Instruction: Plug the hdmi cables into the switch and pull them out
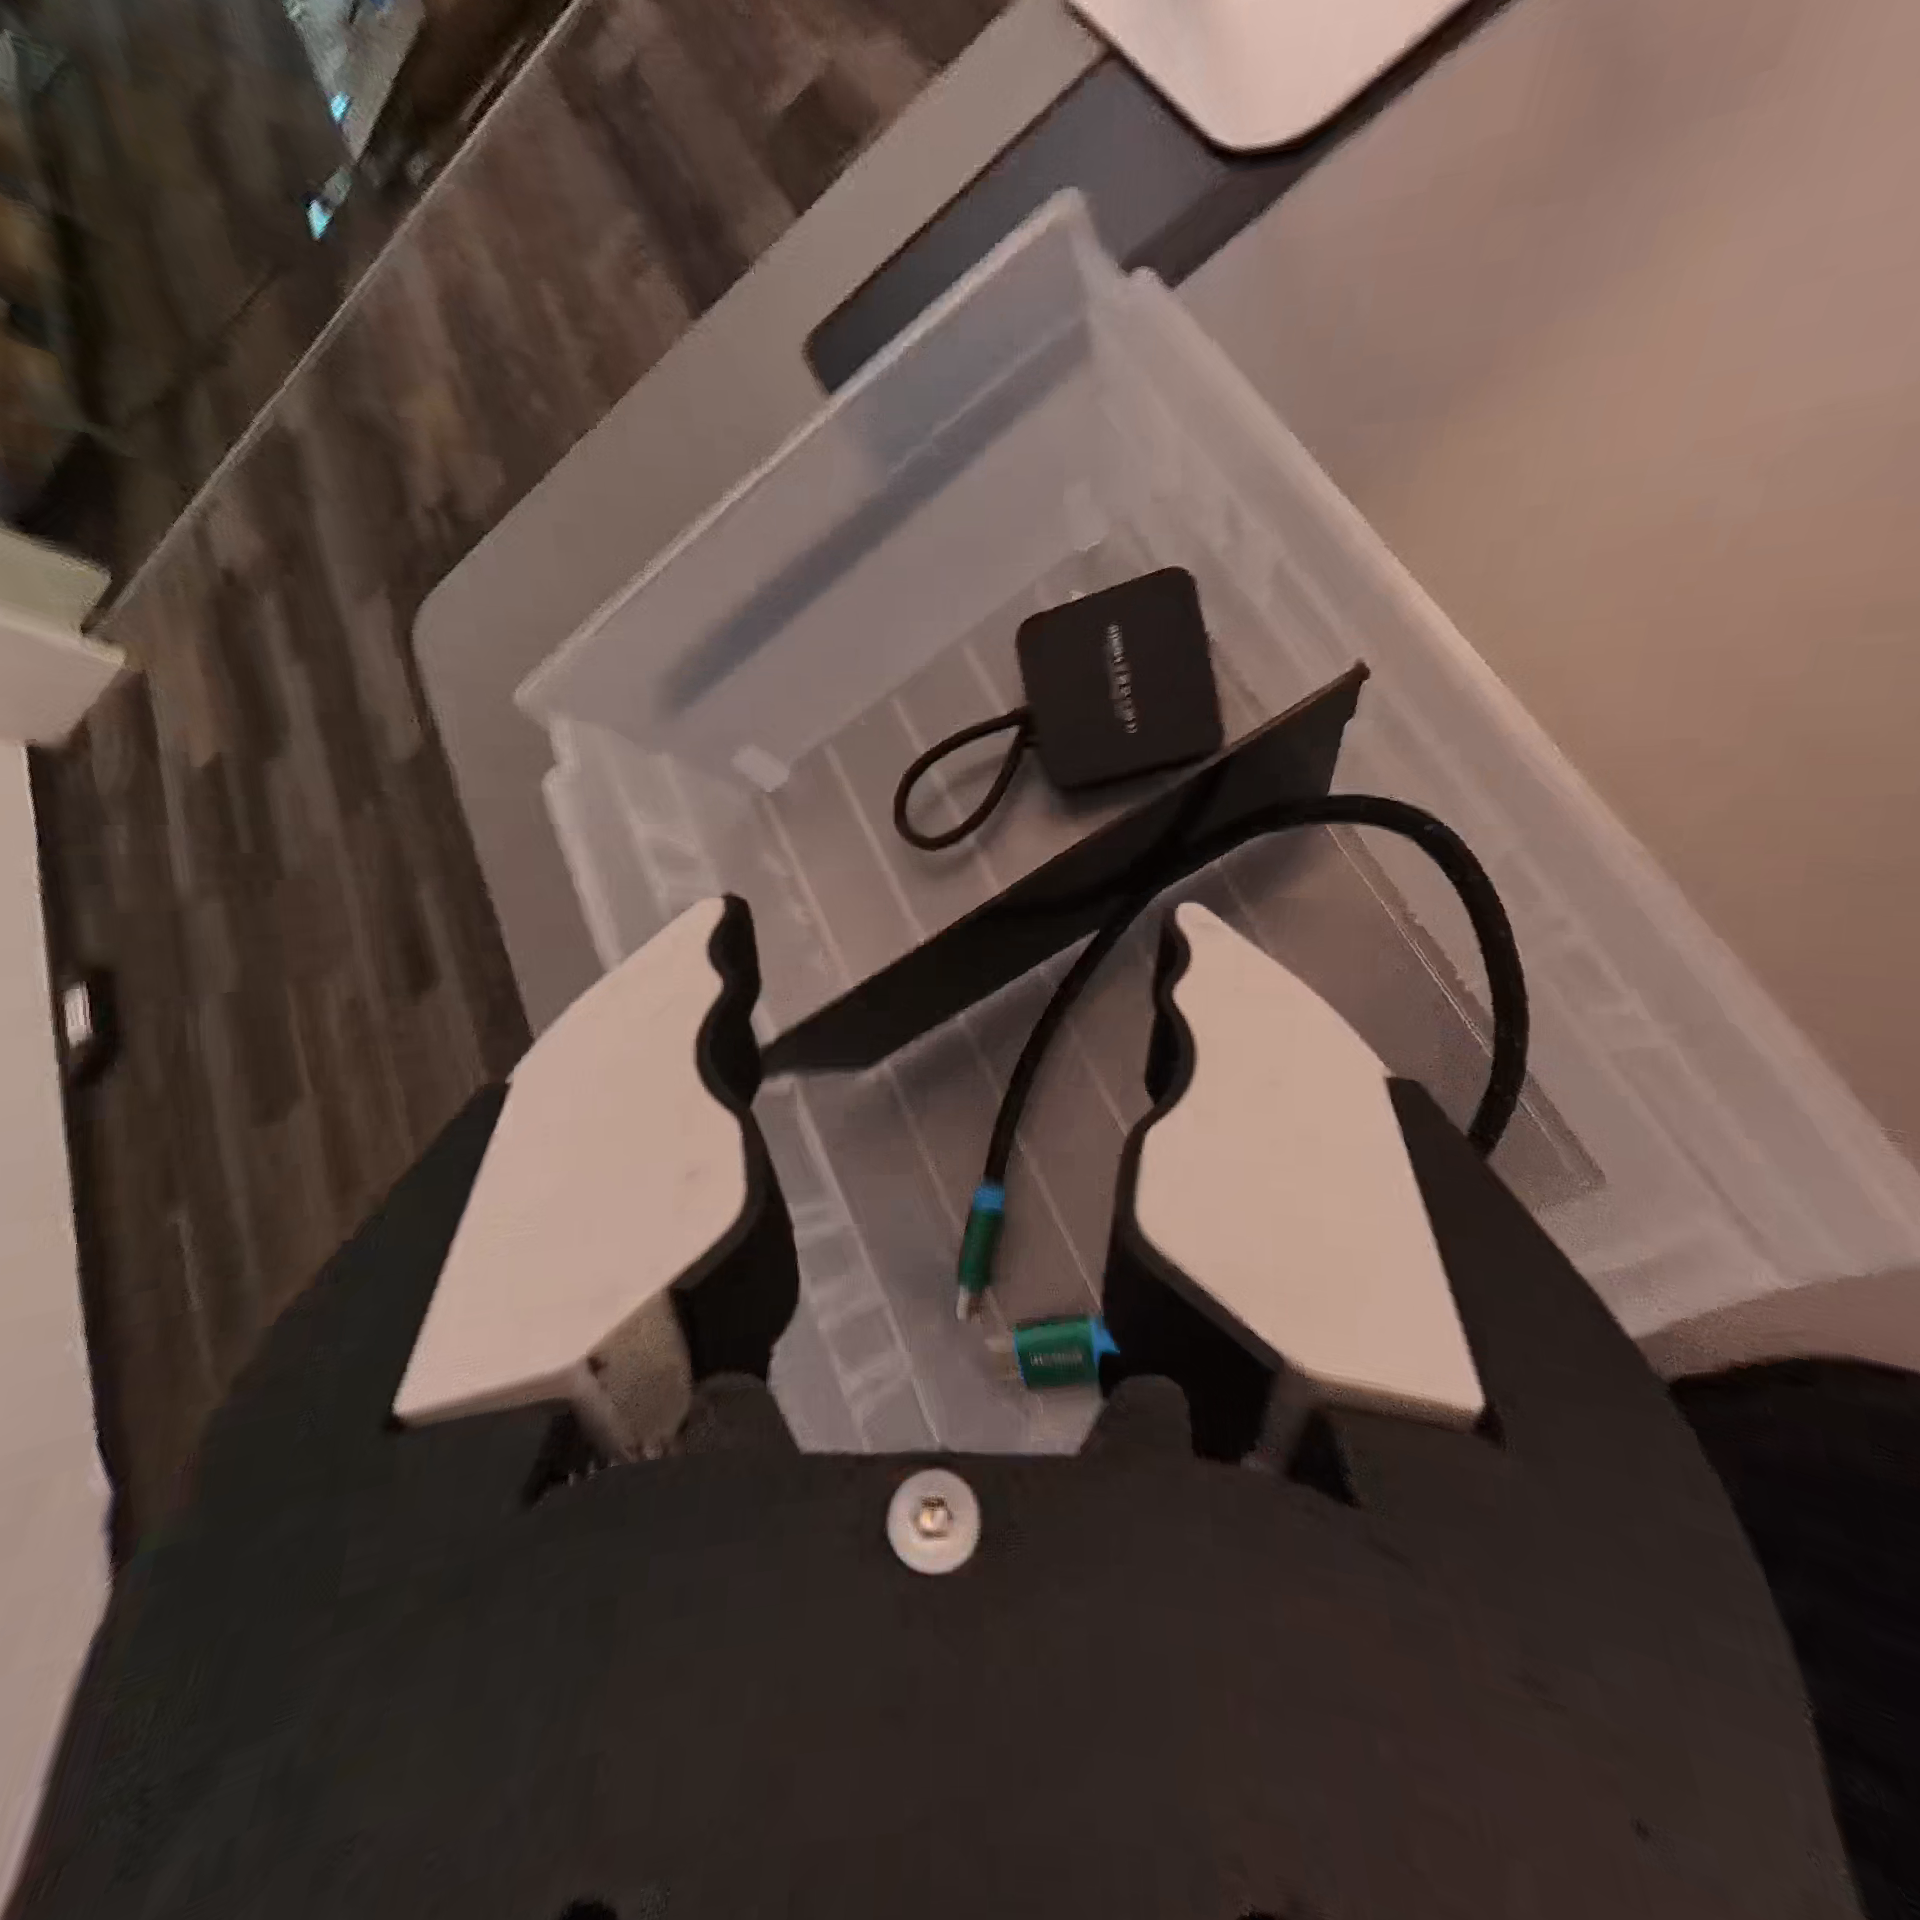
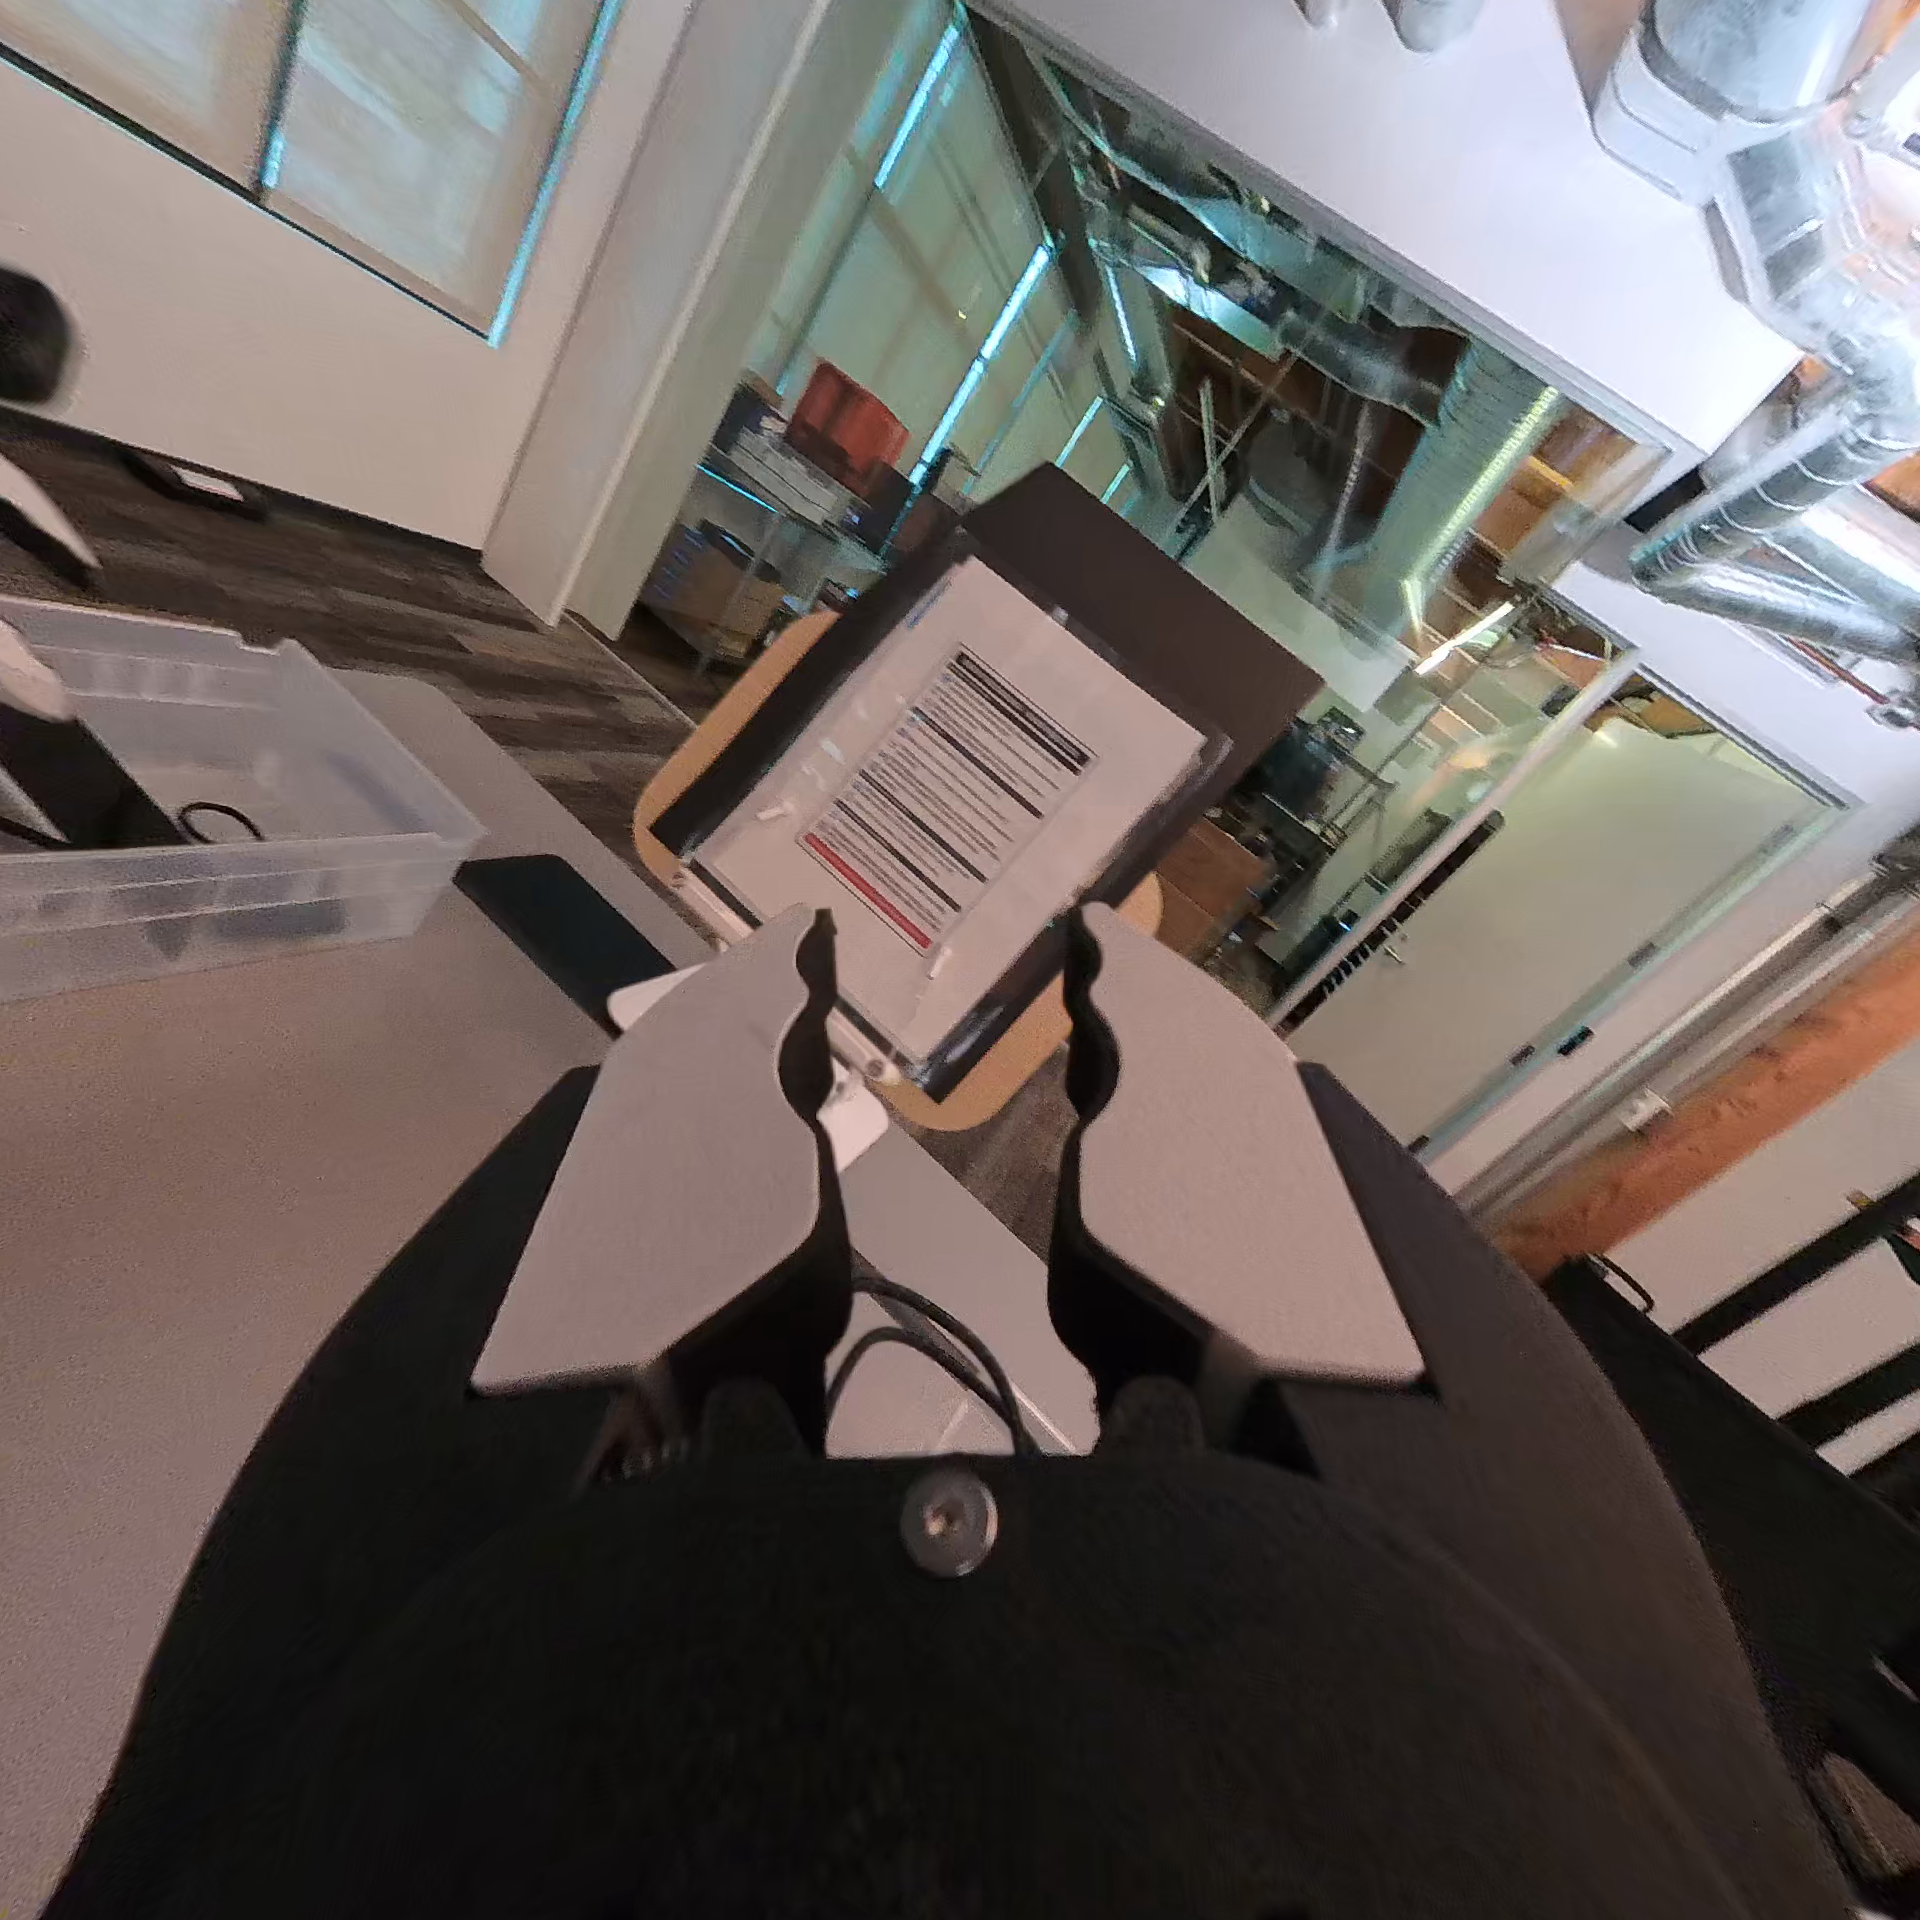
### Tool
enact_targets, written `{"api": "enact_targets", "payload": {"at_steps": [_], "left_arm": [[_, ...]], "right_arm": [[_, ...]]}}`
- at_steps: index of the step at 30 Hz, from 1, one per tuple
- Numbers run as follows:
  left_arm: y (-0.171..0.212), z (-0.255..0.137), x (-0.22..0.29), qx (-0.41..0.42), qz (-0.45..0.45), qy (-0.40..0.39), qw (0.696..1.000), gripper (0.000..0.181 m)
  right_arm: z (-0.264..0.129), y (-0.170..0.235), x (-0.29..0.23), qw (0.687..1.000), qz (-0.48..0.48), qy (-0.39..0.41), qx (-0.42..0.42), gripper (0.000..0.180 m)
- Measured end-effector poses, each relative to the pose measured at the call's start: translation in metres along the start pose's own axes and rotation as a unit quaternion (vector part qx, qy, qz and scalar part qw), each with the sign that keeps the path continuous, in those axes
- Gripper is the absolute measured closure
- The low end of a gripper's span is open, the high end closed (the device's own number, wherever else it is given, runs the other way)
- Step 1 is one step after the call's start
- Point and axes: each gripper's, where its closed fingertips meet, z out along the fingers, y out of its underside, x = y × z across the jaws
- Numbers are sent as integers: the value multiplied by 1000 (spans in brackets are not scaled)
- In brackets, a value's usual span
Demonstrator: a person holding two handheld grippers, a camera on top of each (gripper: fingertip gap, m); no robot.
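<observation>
In the left wrist view a clear plastic bin (image 1: 1621, 1049) holds a small black square switch (image 1: 1117, 675) with a short looped lead. A black HDMI cable (image 1: 1496, 935) curves over a black divider (image 1: 1091, 883). Its two green-and-blue plugs (image 1: 977, 1242) (image 1: 1055, 1356) lie on the bin floor. My left gripper (image 1: 961, 914) is open above the bin, with the plugs between its fingers and below them. My right gripper (image 2: 951, 920) is open and empty, raised over the table and pointing at a framed sign. The bin also shows at the left of the right wrist view (image 2: 239, 862).
The bin stands on a grey table (image 1: 1662, 468) beside a dark flat pad (image 1: 1143, 145). A stand with a framed printed sheet (image 2: 935, 790) is ahead of the right gripper. A thin black cable (image 2: 935, 1340) lies on the table under it. Carpet floor (image 1: 291, 727) lies beyond the table edge.
</observation>
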Motion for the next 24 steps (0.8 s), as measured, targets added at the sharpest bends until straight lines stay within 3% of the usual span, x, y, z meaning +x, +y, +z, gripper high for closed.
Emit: {"api": "enact_targets", "payload": {"at_steps": [5,15,19,24], "left_arm": [[-4,42,17,-13,68,4,998,110],[22,94,46,-107,165,13,980,81],[24,102,48,-117,194,-2,974,103],[15,79,38,-89,189,-10,978,130]], "right_arm": [[1,-3,-9,1000,-12,-10,-22,130],[-17,35,26,999,42,11,-23,130],[-24,39,43,998,52,29,-16,130],[-30,38,47,999,44,31,-8,130]]}}
